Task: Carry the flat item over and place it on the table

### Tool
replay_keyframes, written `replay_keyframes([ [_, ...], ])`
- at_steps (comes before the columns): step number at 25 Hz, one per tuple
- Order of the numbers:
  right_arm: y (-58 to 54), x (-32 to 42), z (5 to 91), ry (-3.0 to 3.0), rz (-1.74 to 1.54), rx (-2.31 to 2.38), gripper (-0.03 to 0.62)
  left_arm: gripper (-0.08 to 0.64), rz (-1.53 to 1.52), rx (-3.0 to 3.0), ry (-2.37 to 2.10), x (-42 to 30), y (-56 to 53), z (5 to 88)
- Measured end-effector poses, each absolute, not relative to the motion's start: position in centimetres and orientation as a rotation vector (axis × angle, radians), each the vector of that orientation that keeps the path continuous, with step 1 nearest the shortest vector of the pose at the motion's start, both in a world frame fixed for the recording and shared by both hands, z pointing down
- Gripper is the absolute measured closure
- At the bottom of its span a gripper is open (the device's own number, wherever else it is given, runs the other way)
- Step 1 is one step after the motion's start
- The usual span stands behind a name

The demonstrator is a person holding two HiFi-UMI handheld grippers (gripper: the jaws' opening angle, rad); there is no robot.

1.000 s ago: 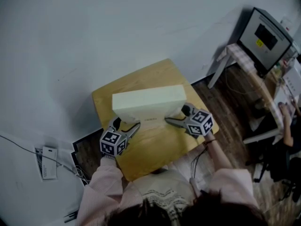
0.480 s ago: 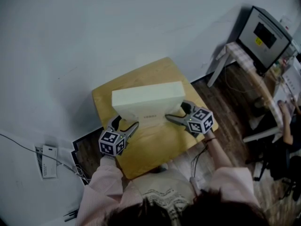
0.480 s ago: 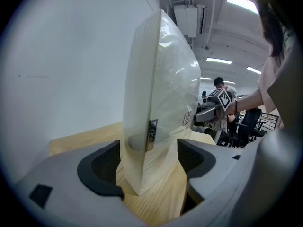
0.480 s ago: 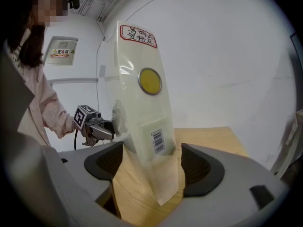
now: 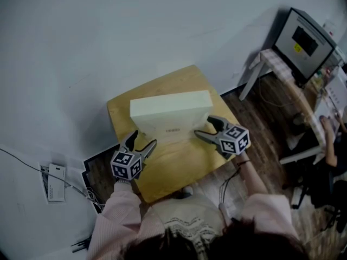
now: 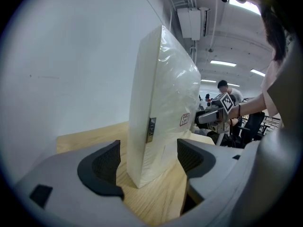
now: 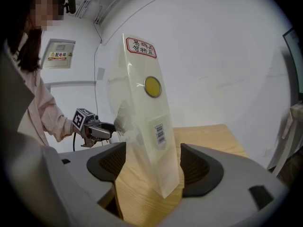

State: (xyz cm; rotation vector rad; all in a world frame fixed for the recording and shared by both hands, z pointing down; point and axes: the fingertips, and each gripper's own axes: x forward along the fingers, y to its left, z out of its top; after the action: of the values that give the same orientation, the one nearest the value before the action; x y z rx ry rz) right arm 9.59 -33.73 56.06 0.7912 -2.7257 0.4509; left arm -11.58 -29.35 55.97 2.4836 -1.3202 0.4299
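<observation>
The flat item (image 5: pixel 171 112), a white slab in clear wrap, stands upright on its long edge on the small wooden table (image 5: pixel 179 167). My left gripper (image 5: pixel 143 141) is open at its left end, my right gripper (image 5: pixel 205 127) at its right end. In the left gripper view the item (image 6: pixel 161 103) rises between the open jaws of the left gripper (image 6: pixel 147 162), a gap at each pad. In the right gripper view its labelled end (image 7: pixel 142 112) sits between the jaws of the right gripper (image 7: pixel 154 162). Those jaws are closing, and their pads do not touch it.
A white wall (image 5: pixel 108 37) runs close behind the table. At the right a dark screen (image 5: pixel 306 42) stands on a small white table over the wood floor. A white device with cables (image 5: pixel 54 184) lies at the left. A person's arm (image 5: pixel 331 140) shows at the right edge.
Both grippers have drawn back a little from the item's ends toward the person. The item has stayed standing on the table.
</observation>
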Motion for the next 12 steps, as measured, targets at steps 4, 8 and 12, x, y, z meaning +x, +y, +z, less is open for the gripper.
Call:
replay_keyframes([
  [4, -32.6, 10.3, 55.8, -2.72, 0.451, 0.812, 0.273, 0.232, 0.405, 2.471, -1.37, -11.9, -28.1, 55.4],
  [8, -31.7, 10.7, 55.2, -2.738, 0.413, 0.843, 0.355, 0.304, 0.364, 2.464, -1.422, -12.0, -27.0, 54.6],
  [12, -30.2, 10.4, 54.4, -2.763, 0.378, 0.841, 0.438, 0.373, 0.327, 2.48, -1.466, -11.5, -25.7, 53.5],
])
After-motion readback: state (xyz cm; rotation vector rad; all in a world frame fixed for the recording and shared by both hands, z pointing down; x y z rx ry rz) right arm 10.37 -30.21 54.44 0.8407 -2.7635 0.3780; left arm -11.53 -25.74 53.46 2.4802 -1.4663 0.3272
